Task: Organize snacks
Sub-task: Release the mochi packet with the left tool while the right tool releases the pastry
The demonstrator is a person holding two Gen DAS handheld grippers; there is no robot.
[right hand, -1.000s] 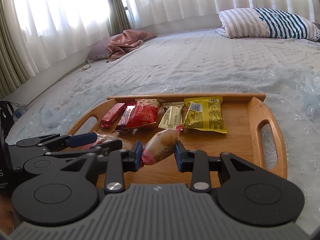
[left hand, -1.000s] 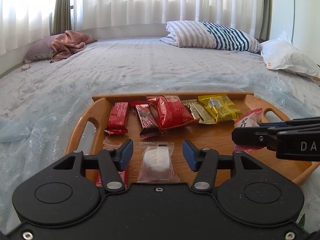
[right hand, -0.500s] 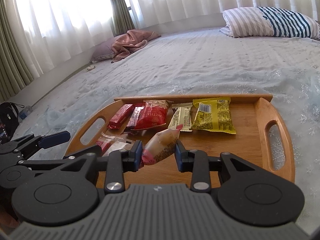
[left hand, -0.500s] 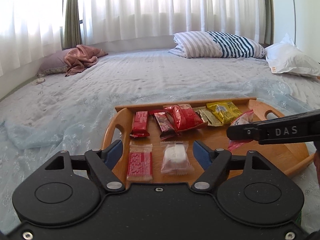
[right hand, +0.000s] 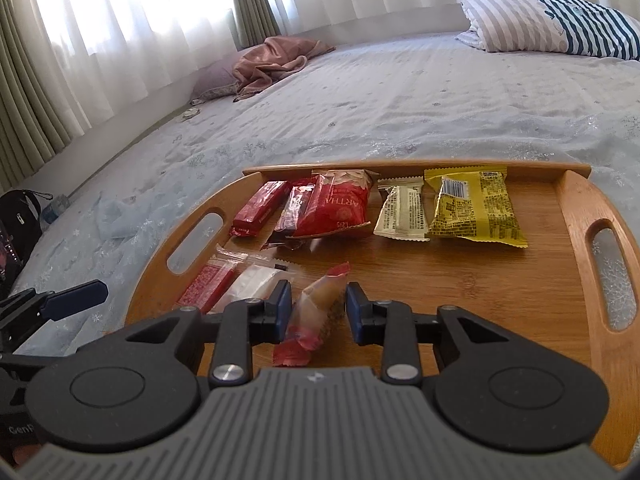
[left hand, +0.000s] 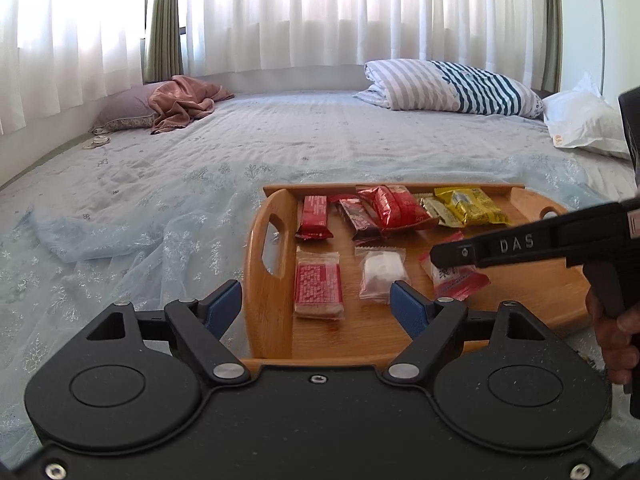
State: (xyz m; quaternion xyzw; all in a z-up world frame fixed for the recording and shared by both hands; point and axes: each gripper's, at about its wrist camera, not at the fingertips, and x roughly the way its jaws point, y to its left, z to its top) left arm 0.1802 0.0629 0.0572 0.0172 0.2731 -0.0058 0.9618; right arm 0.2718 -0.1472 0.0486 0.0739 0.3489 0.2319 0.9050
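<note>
Crinkly red-tipped wrapper [right hand: 316, 312] pinched in right tool [right hand: 315, 312] above bamboo tray [right hand: 576, 216]; left tool [left hand: 316, 308] opening, empty.

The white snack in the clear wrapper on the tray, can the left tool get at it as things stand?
Probably yes. The white snack lies flat on the tray just ahead of the left tool, whose jaws are opening with nothing between them. The right tool, gripping a pink packet, sits off to one side.

Daylight floods through the white curtains [left hand: 280, 12], which glare to blown-out white; the bed [left hand: 280, 140] stays evenly lit, with fisheye bending at dark corners.
</note>
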